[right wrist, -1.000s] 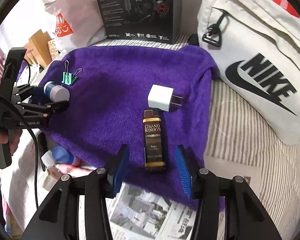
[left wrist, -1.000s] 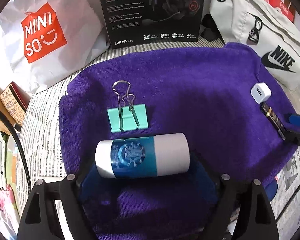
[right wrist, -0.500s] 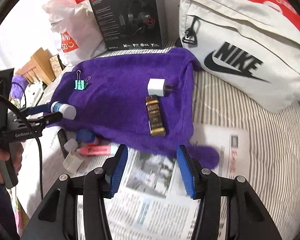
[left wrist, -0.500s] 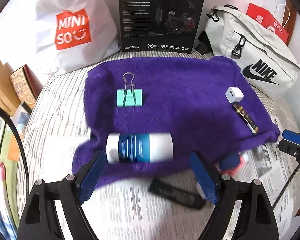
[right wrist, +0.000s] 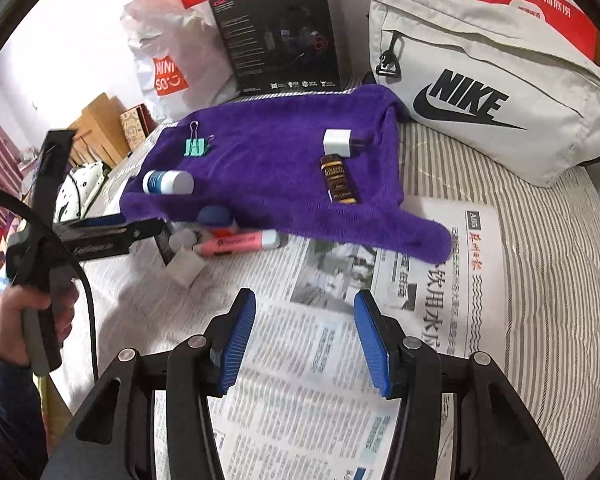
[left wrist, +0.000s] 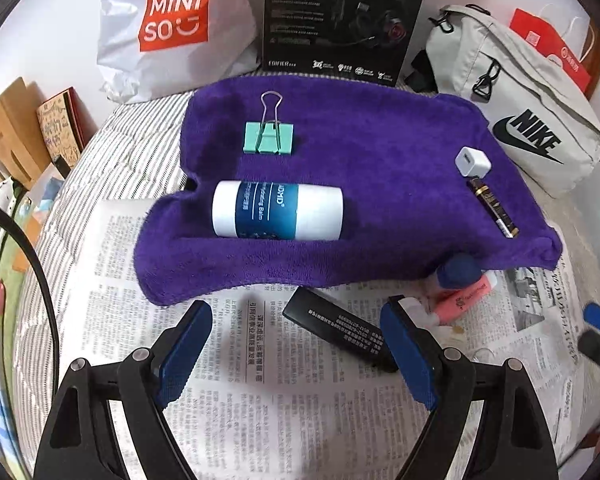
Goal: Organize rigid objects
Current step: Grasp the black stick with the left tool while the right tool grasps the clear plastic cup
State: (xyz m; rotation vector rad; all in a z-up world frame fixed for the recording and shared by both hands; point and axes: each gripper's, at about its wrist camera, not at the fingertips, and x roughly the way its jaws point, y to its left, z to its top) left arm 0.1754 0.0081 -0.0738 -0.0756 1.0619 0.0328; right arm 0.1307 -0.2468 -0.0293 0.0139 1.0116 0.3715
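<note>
Both my left gripper and right gripper are spread, empty — next I'd straddle the black stick beside the towel's near edge squarely.

My left wrist camera sits just behind its own two blue-padded fingers and looks steeply down and forward over the newspaper, with the purple towel near, filling the middle of its view. My right wrist camera looks the same way from farther back and to the right, so the towel lies at mid-distance, left of centre. Both views share the towel, the black headset box and the Nike bag at the far side. The right view also catches my left gripper at its left edge.
</note>
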